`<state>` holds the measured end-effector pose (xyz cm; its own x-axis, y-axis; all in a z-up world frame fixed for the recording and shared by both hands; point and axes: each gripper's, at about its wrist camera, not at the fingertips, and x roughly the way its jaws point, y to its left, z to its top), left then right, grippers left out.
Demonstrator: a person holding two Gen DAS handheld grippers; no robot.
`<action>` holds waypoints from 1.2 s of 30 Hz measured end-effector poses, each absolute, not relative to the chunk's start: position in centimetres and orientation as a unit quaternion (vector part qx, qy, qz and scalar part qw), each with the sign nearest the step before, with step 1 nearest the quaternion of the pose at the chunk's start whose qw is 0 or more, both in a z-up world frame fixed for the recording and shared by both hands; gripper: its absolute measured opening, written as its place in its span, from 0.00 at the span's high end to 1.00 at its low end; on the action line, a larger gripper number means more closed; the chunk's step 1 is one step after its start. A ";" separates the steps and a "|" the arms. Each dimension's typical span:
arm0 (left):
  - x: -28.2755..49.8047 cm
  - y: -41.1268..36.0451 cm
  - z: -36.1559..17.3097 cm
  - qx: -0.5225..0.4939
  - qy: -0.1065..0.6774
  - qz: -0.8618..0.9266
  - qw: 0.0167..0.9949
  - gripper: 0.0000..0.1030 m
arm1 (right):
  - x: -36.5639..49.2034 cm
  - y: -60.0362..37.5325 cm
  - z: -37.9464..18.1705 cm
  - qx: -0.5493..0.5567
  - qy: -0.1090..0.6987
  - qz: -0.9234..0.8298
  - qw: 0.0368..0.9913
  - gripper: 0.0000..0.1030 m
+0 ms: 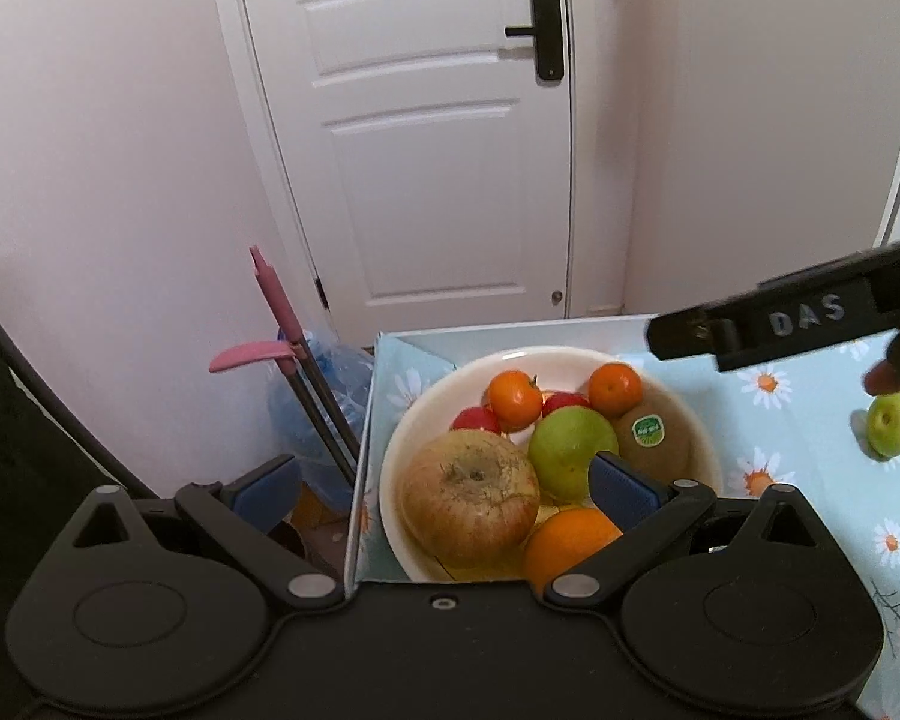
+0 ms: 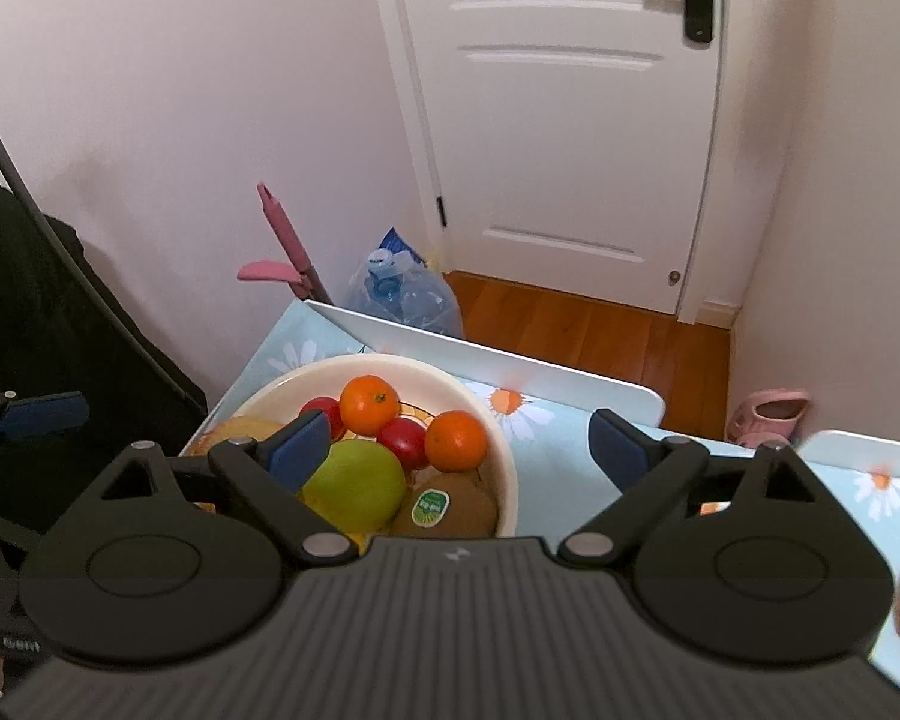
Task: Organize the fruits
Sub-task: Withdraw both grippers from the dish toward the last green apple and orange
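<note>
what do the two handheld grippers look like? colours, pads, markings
Both match: matte black bodies with two round discs, black linkage arms on silver pivot pins, and blue ribbed pads on the fingers. The right gripper has a ribbed black top plate with a small light logo; seen from the left wrist, its side carries raised "DAS" lettering. The left gripper has a smooth plate with a central screw.
</note>
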<state>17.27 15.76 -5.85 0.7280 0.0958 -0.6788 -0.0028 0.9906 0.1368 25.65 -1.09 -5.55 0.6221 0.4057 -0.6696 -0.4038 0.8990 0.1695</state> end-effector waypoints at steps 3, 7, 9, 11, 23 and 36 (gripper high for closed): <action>16.7 15.7 -4.9 0.060 0.360 0.025 0.931 0.00 | 24.0 -2.1 -4.4 0.001 0.364 0.213 0.907 0.00; 15.9 15.0 -3.8 0.067 0.348 0.024 0.935 0.00 | 21.7 -3.6 -3.2 0.005 0.356 0.192 0.915 0.00; 15.4 14.5 -3.3 0.074 0.339 0.024 0.937 0.00 | 20.5 -4.5 -2.7 0.008 0.352 0.180 0.918 0.00; 14.9 14.0 -2.9 0.081 0.332 0.022 0.939 0.00 | 19.4 -5.6 -2.3 0.013 0.348 0.168 0.922 0.00; 10.2 8.5 -1.3 0.074 0.305 0.021 0.949 0.00 | 13.5 -13.9 -1.3 0.029 0.335 0.120 0.934 0.00; 8.3 -1.4 -1.6 0.065 0.306 0.020 0.950 0.00 | 11.6 -24.8 -2.5 0.020 0.333 0.117 0.935 0.00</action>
